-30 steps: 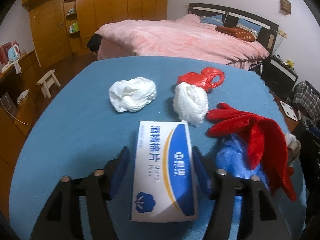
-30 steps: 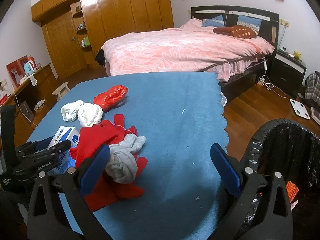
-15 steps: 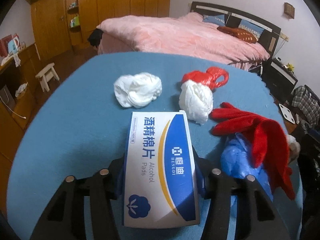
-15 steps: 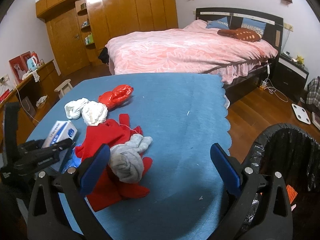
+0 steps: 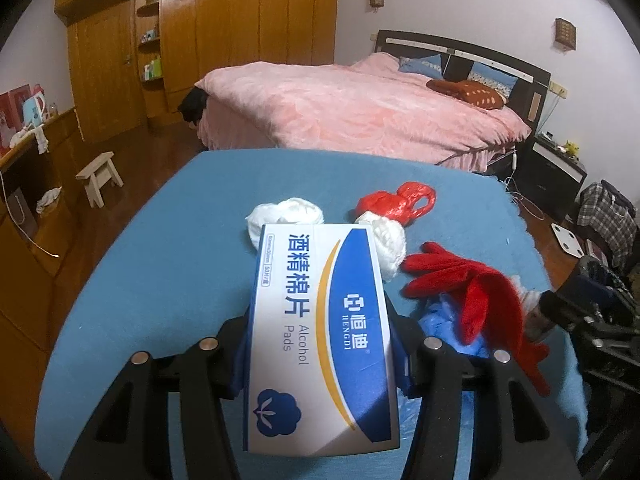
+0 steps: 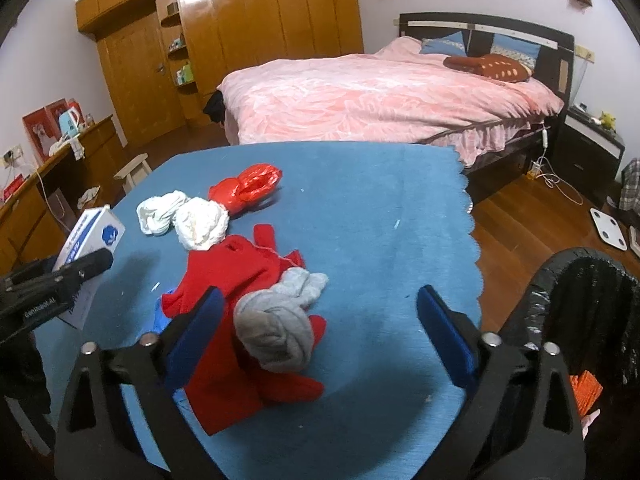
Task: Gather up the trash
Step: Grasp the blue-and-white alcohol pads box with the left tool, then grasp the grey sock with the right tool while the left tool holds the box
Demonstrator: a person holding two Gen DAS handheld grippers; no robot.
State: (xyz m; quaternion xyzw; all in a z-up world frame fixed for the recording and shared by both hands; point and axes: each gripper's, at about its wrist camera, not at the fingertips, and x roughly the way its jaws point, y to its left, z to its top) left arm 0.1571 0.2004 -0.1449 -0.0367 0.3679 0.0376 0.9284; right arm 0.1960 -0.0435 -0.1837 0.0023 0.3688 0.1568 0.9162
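Beside table (image 6: 400,208), black-lined bin (image 6: 576,280) holding orange scrap (image 6: 585,394); left gripper (image 5: 320,360) clamped on alcohol-pad box (image 5: 320,320); right gripper (image 6: 320,320) agape, just been narrowing, touching nothing.

1. A white and blue cardboard box (image 5: 320,340) carries large blue Chinese characters, "酒精棉片", running along its white face.
2. Beside those characters, smaller grey print on the same box reads "Alcohol Pads".
3. On the box's blue band, white characters read "恒迪", with "HENGDI" in small letters beneath.
4. A black gripper (image 6: 48,292) bears small white lettering; it seems to read "GenRobot.AI", though it is blurred.
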